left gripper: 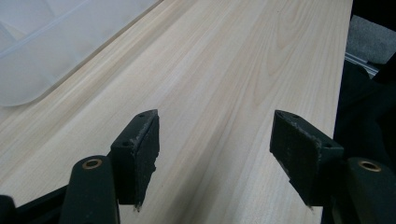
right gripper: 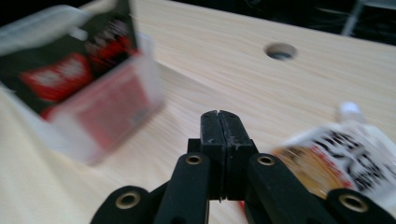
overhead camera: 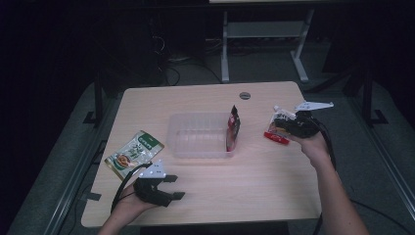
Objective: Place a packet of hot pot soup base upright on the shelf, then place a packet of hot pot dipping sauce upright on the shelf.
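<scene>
**Sorting snack pouches at the bin: right jaws closed and empty**

Looking largest to smallest, we have the light wood table [overhead camera: 254, 181] first, with a round cable hole [overhead camera: 244, 95] near its far edge.

Mid-table sits the clear plastic bin [overhead camera: 195, 147]. A red-and-black pouch [overhead camera: 233, 128] stands upright at the bin's right end, leaning on the wall; in the right gripper view it's the blurred dark pack [right gripper: 88, 74] behind the clear wall.

A green-and-white snack packet [overhead camera: 133, 153] lies flat on the table left of the bin, apart from it and just beyond our left gripper.

A white, black and red spouted pouch [overhead camera: 280, 126] lies on the table to the right of the bin, well apart from it. It's just beside our right gripper [overhead camera: 293, 125]; in that gripper's own view it lies at the lower right [right gripper: 345, 158], beside the jaws, not between them.

Right gripper [right gripper: 219, 122]: pads pressed together, nothing gripped.

Left gripper [overhead camera: 171, 187]: near the front left table edge, jaws spread wide over bare wood, empty. Its own view [left gripper: 215, 140] has the bin corner [left gripper: 42, 46] at the upper left.
</scene>
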Demonstrator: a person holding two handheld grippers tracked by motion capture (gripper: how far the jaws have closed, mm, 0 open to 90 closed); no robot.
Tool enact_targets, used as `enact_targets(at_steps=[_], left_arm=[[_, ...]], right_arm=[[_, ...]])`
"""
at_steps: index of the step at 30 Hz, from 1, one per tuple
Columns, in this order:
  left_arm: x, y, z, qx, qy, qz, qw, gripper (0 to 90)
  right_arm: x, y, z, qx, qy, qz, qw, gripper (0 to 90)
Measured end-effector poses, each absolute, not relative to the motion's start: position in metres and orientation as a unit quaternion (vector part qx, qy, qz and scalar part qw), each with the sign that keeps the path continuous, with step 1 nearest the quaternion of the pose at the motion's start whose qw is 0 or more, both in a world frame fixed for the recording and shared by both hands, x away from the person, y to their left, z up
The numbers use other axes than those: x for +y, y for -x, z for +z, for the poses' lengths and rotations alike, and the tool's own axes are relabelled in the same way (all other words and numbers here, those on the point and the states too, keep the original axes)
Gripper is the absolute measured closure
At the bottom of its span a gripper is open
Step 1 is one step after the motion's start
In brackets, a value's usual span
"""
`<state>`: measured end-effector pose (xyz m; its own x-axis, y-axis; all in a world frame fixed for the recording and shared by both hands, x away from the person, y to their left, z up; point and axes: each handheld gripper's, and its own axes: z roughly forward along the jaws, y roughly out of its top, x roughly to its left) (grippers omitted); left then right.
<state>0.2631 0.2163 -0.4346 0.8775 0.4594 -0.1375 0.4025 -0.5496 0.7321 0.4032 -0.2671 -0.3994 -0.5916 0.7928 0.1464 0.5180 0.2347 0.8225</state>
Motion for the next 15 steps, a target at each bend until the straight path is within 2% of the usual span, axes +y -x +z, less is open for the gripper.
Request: enact_targets(at_steps=[15], left_arm=[[0.219, -0.261, -0.437, 0.251, -0.88, 0.036, 0.402, 32.8]], right_arm=[[-0.268, -0.43, -0.442, 0.797, -0.458, 0.34, 0.198, 89.7]])
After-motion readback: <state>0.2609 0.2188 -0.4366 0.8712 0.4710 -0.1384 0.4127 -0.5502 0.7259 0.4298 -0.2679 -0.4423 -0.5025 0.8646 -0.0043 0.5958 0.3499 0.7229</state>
